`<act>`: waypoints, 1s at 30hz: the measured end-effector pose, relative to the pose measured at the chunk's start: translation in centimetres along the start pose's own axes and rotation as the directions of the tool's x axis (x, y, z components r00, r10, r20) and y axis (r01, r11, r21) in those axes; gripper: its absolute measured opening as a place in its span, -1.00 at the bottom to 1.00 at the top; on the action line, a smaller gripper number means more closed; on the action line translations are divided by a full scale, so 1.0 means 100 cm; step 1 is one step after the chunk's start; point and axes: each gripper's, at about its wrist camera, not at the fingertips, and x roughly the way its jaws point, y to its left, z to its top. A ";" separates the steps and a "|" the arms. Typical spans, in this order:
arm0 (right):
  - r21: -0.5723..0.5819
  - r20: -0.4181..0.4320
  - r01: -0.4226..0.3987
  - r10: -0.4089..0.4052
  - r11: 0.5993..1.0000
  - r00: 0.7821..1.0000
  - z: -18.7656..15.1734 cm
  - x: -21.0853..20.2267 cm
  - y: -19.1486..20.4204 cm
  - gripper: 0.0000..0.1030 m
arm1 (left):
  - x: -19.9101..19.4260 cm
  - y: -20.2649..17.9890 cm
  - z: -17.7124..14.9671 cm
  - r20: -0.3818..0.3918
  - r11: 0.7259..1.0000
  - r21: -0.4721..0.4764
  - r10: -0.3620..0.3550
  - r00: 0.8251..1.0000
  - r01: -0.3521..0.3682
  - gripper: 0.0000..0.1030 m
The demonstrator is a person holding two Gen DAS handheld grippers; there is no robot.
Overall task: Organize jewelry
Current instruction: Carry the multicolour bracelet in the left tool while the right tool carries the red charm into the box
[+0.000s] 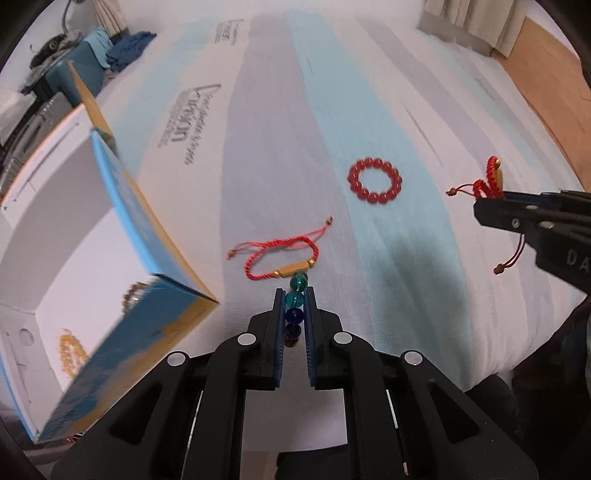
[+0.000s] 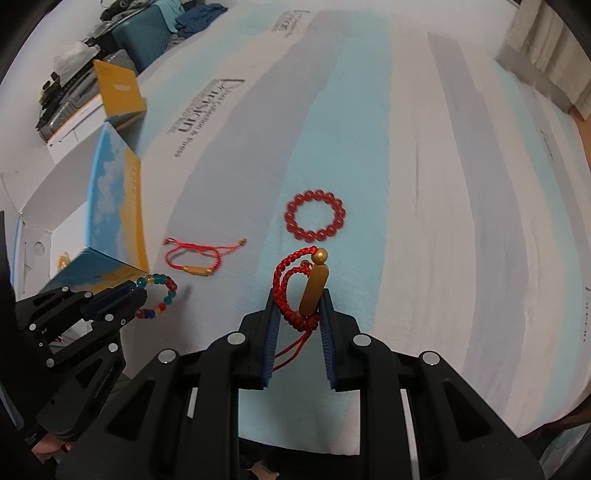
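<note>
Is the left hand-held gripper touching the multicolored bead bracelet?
Touching. The left wrist view shows the multicolored bead bracelet pinched between the fingers of the left hand-held gripper; the right wrist view shows it hanging from them.

Striped bedsheet [image 1: 369, 122], white, grey and pale blue, printed lettering. Teal suitcase [image 2: 144, 27] with piled clothes far left. Wood floor [image 1: 546, 74] far right.

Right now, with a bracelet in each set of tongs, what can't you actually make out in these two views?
- Box contents: both views, near wall hides most; only a yellowish piece shows, blurred.
- Multicolored bead bracelet: left wrist view, mostly hidden between the left tongs.
- Braided red bracelet: right wrist view, cord tails run behind the right tongs.
- Sheet lettering: too blurred to read.
</note>
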 end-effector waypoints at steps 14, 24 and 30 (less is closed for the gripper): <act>-0.100 0.078 -0.041 0.049 0.994 0.996 0.016 -0.044 0.089 -0.62 | -0.085 0.071 -0.002 0.109 0.996 -0.076 0.055 0.993 -0.047 -0.83; -0.203 0.111 -0.066 0.090 0.977 0.990 0.026 -0.068 0.179 -0.62 | -0.126 0.142 -0.027 0.135 0.984 -0.157 0.106 0.985 -0.084 -0.83; -0.279 0.091 -0.089 0.119 0.956 0.989 0.026 -0.063 0.240 -0.62 | -0.125 0.187 -0.050 0.099 0.970 -0.215 0.137 0.986 -0.113 -0.83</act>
